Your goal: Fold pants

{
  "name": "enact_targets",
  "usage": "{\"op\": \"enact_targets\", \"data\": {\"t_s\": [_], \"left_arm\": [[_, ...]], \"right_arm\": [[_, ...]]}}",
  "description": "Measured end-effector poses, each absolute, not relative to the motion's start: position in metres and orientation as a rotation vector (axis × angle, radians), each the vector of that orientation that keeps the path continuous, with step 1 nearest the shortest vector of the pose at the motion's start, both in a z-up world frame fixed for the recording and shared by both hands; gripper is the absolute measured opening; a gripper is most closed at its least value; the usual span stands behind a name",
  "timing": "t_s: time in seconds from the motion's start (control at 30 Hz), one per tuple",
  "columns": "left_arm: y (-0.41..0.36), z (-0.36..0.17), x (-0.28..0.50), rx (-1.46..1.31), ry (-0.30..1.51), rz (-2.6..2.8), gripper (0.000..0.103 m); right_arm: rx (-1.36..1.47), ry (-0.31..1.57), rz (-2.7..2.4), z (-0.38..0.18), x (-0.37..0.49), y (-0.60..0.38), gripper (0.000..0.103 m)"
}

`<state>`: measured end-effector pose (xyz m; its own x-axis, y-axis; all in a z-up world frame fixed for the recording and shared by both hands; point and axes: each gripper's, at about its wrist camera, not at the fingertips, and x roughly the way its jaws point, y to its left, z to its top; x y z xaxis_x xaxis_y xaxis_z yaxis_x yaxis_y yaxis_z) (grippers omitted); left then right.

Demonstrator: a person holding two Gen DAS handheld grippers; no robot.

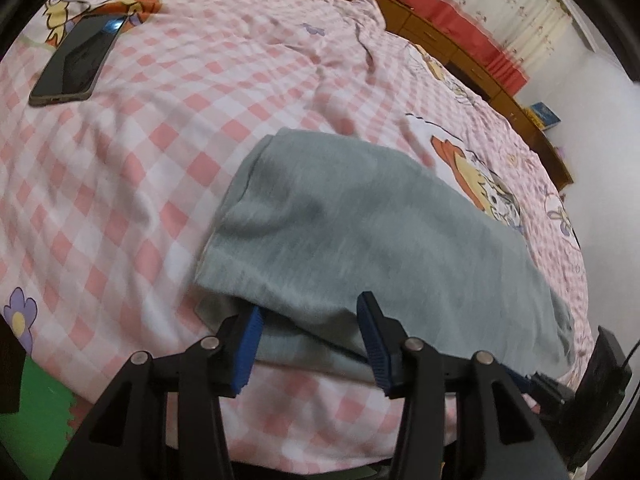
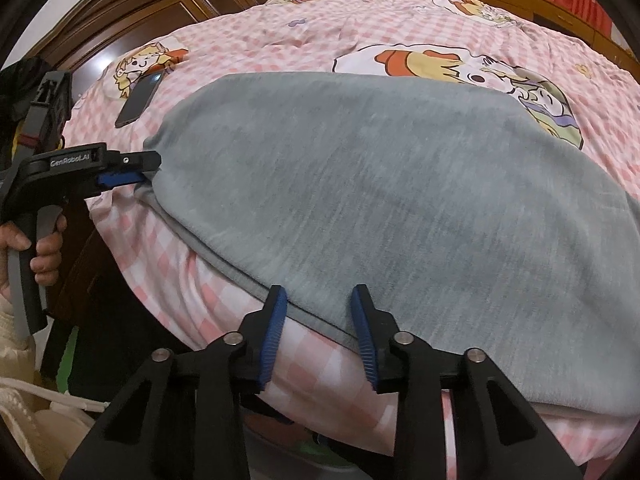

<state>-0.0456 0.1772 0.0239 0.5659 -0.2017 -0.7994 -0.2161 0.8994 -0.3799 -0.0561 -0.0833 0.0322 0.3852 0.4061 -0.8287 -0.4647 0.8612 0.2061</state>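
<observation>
We count one grey pants (image 2: 380,184), one phone (image 1: 76,60), two grippers: left gripper (image 1: 310,340) and right gripper (image 2: 318,332) both apart, straddling its edge; the pants' right end is cut off.

A bed cover (image 1: 168,168) in pink and white checks lay across the bed, wrinkled toward the far side. Cartoon prints dotted it: a blond figure (image 2: 138,68) near the far left corner, another with an orange hat (image 1: 480,176) on the right, and a purple flower (image 1: 20,308) at the near left edge. A dark phone (image 1: 76,60) rested flat on the cover, screen up, partly over the blond figure. Behind the bed stood a carved brown headboard (image 2: 168,4). Along the right side ran a low wooden cabinet (image 1: 452,48), with red cloth (image 1: 464,20) hanging behind it. A blue box (image 1: 546,114) sat on the pale floor near the cabinet. Green floor matting (image 1: 40,392) showed at the lower left.
</observation>
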Motion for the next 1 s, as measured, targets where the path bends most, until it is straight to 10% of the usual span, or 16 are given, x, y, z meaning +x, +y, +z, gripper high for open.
{"op": "enact_targets", "data": {"t_s": [0.3,0.4,1.0], "left_arm": [[0.181,0.019,-0.041,-0.521,0.976,0.013,0.048],[0.178,0.022,-0.042,-0.489,0.964,-0.014,0.006],[0.196,0.014,-0.066,-0.463,0.987,0.066,0.005]], "right_arm": [[-0.086,1.030,0.569,0.030,-0.057,-0.081,0.032],[-0.094,1.032,0.565,0.030,-0.057,-0.080,0.032],[-0.079,0.989,0.561,0.042,-0.061,-0.080,0.032]]}}
